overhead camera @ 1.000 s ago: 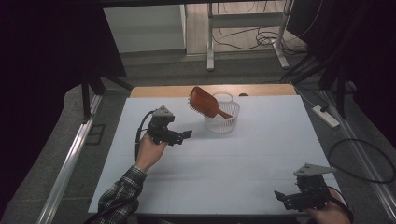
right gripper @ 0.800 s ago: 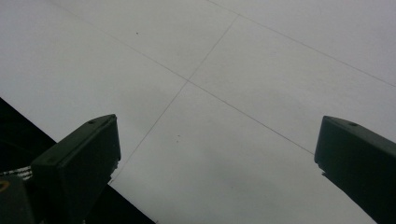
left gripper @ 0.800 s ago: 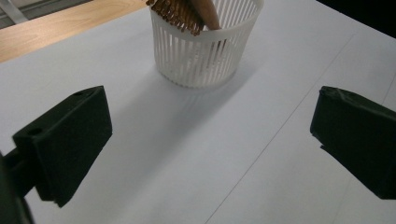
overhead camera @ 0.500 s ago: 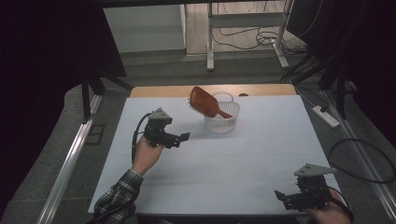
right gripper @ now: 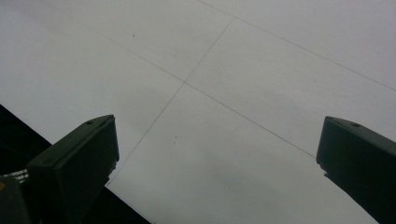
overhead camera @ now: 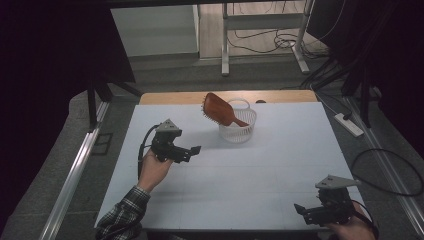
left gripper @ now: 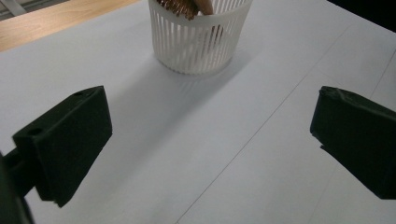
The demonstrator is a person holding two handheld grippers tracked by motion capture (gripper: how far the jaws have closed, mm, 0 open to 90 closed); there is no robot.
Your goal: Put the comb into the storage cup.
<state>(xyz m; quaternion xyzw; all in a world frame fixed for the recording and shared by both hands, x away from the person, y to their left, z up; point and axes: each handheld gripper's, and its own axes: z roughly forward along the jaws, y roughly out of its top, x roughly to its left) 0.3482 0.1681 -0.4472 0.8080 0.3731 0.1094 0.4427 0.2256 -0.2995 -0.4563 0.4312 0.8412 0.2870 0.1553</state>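
A brown hairbrush point(overhead camera: 218, 109) leans bristle-side down in a white slatted basket point(overhead camera: 239, 126) at the far middle of the white table point(overhead camera: 260, 170). My left gripper point(overhead camera: 194, 150) hovers left of the basket, open and holding nothing, pointing toward it. In the left gripper view the basket point(left gripper: 201, 37) stands ahead between the wide-apart jaws of the left gripper point(left gripper: 210, 144), with the brush's bristles point(left gripper: 180, 5) showing over its rim. My right gripper point(overhead camera: 300, 209) is open at the near right corner. In the right gripper view, the right gripper point(right gripper: 219, 158) frames bare table.
A wooden strip point(overhead camera: 175, 97) runs along the table's far edge. The table's near edge point(right gripper: 28, 135) lies close under the right gripper. On the floor to the right lie a power strip point(overhead camera: 348, 124) and a looped cable point(overhead camera: 390, 172).
My left gripper has drawn back a little from the basket, toward the left and the near side. The right gripper has barely moved.
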